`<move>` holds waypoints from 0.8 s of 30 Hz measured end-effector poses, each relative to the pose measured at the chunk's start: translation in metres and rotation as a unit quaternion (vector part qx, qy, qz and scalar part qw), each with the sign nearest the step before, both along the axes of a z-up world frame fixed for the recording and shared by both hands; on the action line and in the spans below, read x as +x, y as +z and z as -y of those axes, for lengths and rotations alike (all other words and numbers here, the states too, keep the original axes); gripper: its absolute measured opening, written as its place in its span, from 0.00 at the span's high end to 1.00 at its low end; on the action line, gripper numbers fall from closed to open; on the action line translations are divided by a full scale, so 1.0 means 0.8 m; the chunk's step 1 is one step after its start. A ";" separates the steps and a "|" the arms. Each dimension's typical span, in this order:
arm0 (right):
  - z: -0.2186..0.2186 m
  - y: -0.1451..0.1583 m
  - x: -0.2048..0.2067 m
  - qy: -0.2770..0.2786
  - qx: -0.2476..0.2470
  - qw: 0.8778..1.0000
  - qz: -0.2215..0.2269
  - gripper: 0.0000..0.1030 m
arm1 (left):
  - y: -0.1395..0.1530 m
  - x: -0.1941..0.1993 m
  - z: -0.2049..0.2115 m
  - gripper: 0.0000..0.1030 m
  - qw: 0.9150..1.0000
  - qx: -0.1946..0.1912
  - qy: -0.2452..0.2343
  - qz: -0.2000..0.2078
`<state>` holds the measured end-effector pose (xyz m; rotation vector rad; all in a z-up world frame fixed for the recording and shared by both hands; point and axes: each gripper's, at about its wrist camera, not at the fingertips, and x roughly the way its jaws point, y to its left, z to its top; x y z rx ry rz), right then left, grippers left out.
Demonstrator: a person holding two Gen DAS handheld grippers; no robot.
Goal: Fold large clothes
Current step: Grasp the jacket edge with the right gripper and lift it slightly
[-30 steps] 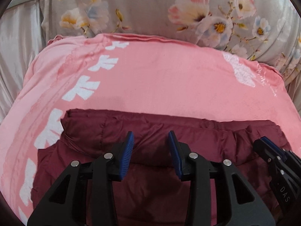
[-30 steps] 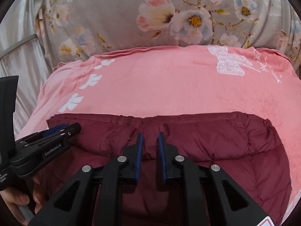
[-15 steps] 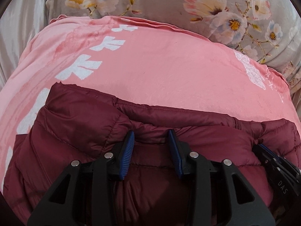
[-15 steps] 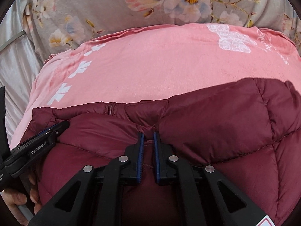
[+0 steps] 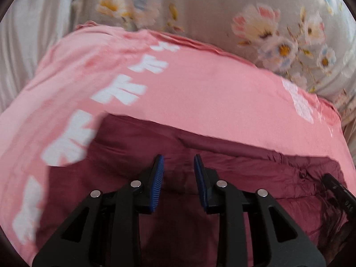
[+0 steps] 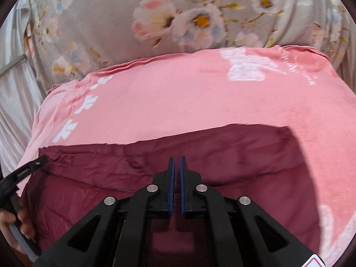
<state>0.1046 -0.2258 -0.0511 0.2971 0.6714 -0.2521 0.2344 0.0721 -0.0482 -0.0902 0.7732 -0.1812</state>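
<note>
Lying spread across a pink sheet (image 5: 200,93), the maroon puffer jacket (image 5: 233,171) fills the near part of both wrist views, its far edge running roughly straight across the fabric. The left gripper (image 5: 178,162) hovers over the jacket's middle with its jaws apart, a wide gap between the blue pads (image 5: 158,178), and nothing between them; whether the tips touch the cloth cannot be told through the motion blur. The right gripper (image 6: 177,163) sits over the jacket (image 6: 233,155) with its jaws nearly together, only a thin slit between the blue pads (image 6: 171,178), and no fold of fabric can be seen pinched there. In the right wrist view the left gripper (image 6: 26,170) shows at the left edge, near the jacket's far left corner, with the person's left hand (image 6: 13,222) below it. In the left wrist view the right gripper (image 5: 336,189) enters at the far right, over the jacket's right side. Behind the pink sheet lies a grey floral cover (image 6: 178,17).
</note>
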 end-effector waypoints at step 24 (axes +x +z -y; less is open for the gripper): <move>-0.195 -0.008 -0.098 0.161 0.000 0.987 -0.010 0.96 | 0.005 -0.088 -0.158 0.35 0.995 -0.059 0.066 -0.055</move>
